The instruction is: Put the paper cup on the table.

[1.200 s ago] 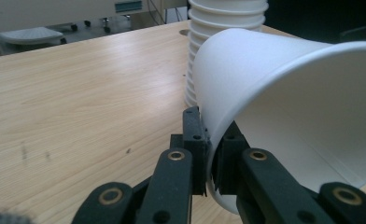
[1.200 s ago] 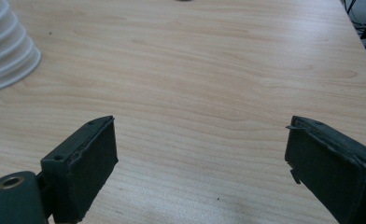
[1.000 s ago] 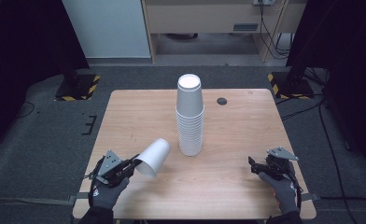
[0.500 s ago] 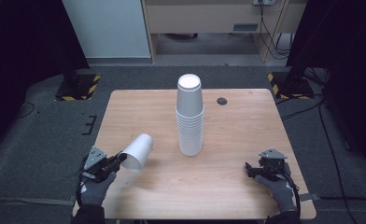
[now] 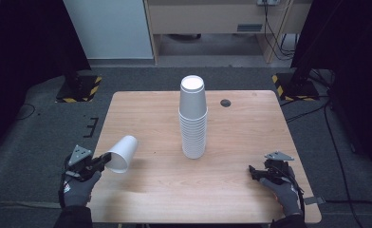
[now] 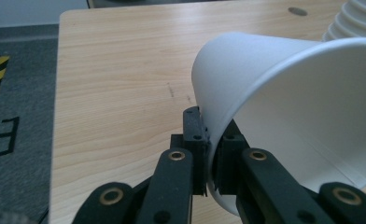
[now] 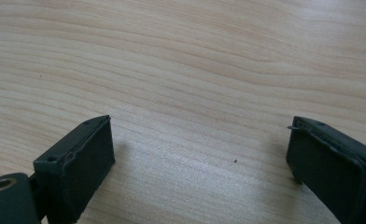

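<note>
A single white paper cup point(image 5: 122, 153) hangs tilted on its side over the table's front left corner, its rim pinched between the jaws of my left gripper point(image 5: 101, 162). In the left gripper view the cup point(image 6: 293, 112) has its wall clamped by the two black pads point(image 6: 194, 140), mouth toward the camera. A tall stack of white cups point(image 5: 193, 118) stands upside down at the table's middle. My right gripper point(image 5: 256, 172) rests low over the front right of the table, jaws wide apart point(image 7: 200, 154) with bare wood between them.
The wooden table point(image 5: 250, 137) has a small dark round hole point(image 5: 226, 102) near its far edge, right of the stack. Dark carpet surrounds the table; black stands with yellow-striped feet point(image 5: 79, 88) sit at both far corners. Cabinets stand beyond.
My left gripper has carried the cup leftward, away from the stack and toward the table's left edge. The right gripper has stayed about where it was.
</note>
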Tool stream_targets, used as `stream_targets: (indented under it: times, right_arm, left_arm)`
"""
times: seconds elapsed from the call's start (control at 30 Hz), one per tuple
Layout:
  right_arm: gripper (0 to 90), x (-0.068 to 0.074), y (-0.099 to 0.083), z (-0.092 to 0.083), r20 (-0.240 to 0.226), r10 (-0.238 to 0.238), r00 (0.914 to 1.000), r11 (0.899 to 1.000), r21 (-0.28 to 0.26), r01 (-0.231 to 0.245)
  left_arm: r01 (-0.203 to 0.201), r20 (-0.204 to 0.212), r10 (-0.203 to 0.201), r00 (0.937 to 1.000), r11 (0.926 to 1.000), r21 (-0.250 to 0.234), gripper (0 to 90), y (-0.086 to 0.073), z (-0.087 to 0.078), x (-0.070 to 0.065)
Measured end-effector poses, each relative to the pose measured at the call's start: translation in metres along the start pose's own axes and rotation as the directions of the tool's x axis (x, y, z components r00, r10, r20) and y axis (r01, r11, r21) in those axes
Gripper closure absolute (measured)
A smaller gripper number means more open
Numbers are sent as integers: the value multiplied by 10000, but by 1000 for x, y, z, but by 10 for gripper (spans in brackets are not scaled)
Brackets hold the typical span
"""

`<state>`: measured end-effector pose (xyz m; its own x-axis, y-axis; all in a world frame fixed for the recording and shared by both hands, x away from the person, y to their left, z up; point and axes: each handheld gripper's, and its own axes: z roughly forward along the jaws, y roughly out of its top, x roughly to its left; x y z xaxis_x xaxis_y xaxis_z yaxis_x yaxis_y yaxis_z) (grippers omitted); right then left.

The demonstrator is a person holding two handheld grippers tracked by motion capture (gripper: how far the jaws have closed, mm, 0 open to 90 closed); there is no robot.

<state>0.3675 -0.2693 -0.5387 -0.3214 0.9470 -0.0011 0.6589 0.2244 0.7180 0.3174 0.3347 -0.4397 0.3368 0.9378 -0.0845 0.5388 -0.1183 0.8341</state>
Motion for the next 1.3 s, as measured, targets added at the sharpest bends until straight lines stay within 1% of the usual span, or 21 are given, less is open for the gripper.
stream_targets:
  times: [0.07, 0.1, 0.13, 0.17, 0.3, 0.47, 0.5, 0.57, 0.67, 0.7, 0.73, 0.83, 0.87, 0.9, 0.97, 1.1, 1.17, 1.2, 1.23, 1.27, 1.3]
  right_arm:
    - [77, 0, 0, 0, 7, 22, 10000, 10000, -6, -22]
    - [77, 0, 0, 0, 8, 28, 10000, 10000, -10, -28]
    - [77, 0, 0, 0, 8, 28, 10000, 10000, -10, -28]
    - [77, 0, 0, 0, 7, 27, 10000, 10000, -7, -27]
    - [77, 0, 0, 0, -4, 5, 10000, 10000, 2, -5]
    - [77, 0, 0, 0, 7, 36, 10000, 10000, -9, -36]
    - [77, 0, 0, 0, 7, 36, 10000, 10000, -9, -36]
    - [77, 0, 0, 0, 8, 29, 10000, 10000, -9, -29]
    - [77, 0, 0, 0, 8, 33, 10000, 10000, -11, -33]
    - [77, 0, 0, 0, 8, 33, 10000, 10000, -11, -33]
    - [77, 0, 0, 0, -1, 8, 10000, 10000, 0, -8]
    - [76, 0, 0, 0, 9, 33, 10000, 10000, -10, -33]
    - [76, 0, 0, 0, 10, 27, 10000, 10000, -12, -27]
    - [76, 0, 0, 0, 5, 26, 10000, 10000, -6, -26]
    - [76, 0, 0, 0, 7, 32, 10000, 10000, -9, -32]
    - [76, 0, 0, 0, 7, 32, 10000, 10000, -8, -32]
    - [76, 0, 0, 0, 6, 30, 10000, 10000, -7, -30]
    - [76, 0, 0, 0, 6, 30, 10000, 10000, -7, -30]
    - [76, 0, 0, 0, 7, 32, 10000, 10000, -8, -32]
    - [76, 0, 0, 0, 6, 25, 10000, 10000, -7, -25]
    - [76, 0, 0, 0, 7, 26, 10000, 10000, -11, -26]
  left_arm:
    - [8, -68, -7, 10000, 9999, 121, 857, 2, -1, 2]
    - [66, -188, -59, 9998, 9994, 343, 857, 5, -3, 6]
    - [66, -188, -59, 9998, 9994, 343, 858, 5, -3, 6]
    - [58, -342, -37, 9994, 9981, 608, 858, 8, -4, 10]
    - [71, -521, -12, 9986, 9934, 1142, 858, 13, -6, 17]
    - [137, -734, -14, 9973, 9857, 1679, 859, 17, -3, 21]
    - [137, -734, -14, 9973, 9857, 1679, 859, 17, -3, 21]
    - [132, -898, 53, 9959, 9789, 2041, 860, 20, -1, 22]
    - [107, -914, 118, 9957, 9703, 2418, 861, 24, 1, 21]
    - [107, -914, 118, 9957, 9703, 2418, 860, 24, 1, 21]
    - [95, -928, 164, 9955, 9623, 2720, 861, 29, 2, 21]
    - [20, -1062, 352, 9937, 9436, 3311, 861, 36, 5, 20]
    - [20, -1062, 352, 9937, 9436, 3311, 860, 36, 5, 20]
    - [91, -1161, 352, 9926, 9328, 3603, 860, 41, 7, 21]
    - [176, -1233, 323, 9918, 9236, 3829, 861, 45, 10, 21]
    - [413, -1237, 143, 9922, 8994, 4352, 861, 51, 15, 20]
    - [453, -1236, 150, 9922, 8810, 4709, 861, 54, 18, 21]
    - [453, -1236, 150, 9922, 8810, 4709, 861, 54, 18, 21]
    - [499, -1252, 128, 9920, 8735, 4843, 861, 55, 19, 21]
    - [568, -1259, 89, 9920, 8593, 5082, 861, 57, 21, 21]
    - [629, -1277, 50, 9918, 8504, 5224, 861, 57, 22, 21]
